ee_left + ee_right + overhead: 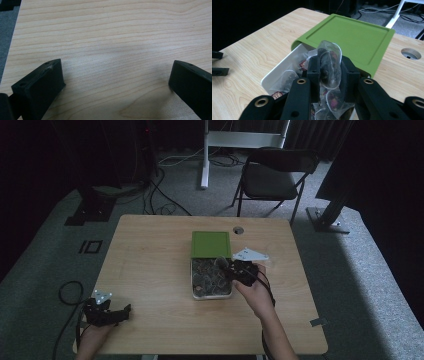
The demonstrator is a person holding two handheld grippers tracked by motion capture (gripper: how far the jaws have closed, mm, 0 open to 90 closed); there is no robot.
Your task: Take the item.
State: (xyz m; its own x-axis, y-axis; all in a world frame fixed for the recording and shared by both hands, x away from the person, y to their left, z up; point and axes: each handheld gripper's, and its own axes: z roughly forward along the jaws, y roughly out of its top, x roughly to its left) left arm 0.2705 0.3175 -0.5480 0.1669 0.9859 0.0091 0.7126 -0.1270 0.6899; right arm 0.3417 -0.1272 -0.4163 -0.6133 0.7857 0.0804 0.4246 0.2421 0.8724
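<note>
A white box [212, 297] of several clear tea sachets stands mid-table, its green lid [211, 244] slid back over the far half. My right gripper [226, 268] hovers at the box's right edge, shut on one sachet [220, 261]. In the right gripper view that sachet [330, 53], full of dark leaves, is pinched upright in the right gripper [329, 68], above the box wall [279, 72] and in front of the lid [352, 35]. My left gripper [125, 311] rests at the table's near left corner. Its jaws are wide open over bare wood [117, 77].
A round cable hole [238, 229] sits in the table just right of the lid. Beyond the table are a black folding chair [272, 175], a white desk leg [205, 150] and floor cables. A cable loop [67, 292] lies left of the table.
</note>
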